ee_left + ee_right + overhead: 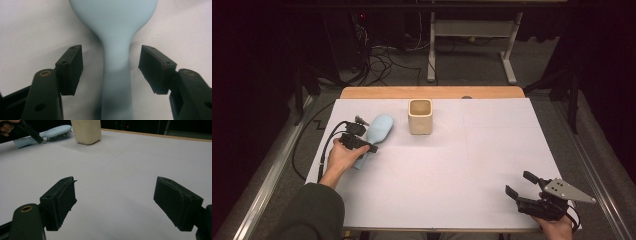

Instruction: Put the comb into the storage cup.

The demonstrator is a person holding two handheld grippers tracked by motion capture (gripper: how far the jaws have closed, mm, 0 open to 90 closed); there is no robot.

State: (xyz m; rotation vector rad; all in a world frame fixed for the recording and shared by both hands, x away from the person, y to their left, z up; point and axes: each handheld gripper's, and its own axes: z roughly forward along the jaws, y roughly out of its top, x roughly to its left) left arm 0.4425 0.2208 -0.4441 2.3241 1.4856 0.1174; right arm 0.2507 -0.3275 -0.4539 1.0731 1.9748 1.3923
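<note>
Straddling hairbrush [116, 75] handle, left tongs [110, 67] open; head points away; right tongs [125, 205] wide open, empty.

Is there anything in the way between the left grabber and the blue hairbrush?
No, nothing visible. The left gripper is open with one jaw on each side of the blue hairbrush handle, with bare white table in the gaps. The beige cup stands off to the side.

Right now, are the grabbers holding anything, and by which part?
Nothing is held yet. The left gripper is open with its jaws on either side of the light blue hairbrush handle, gaps showing. The right gripper is open over bare table.
</note>
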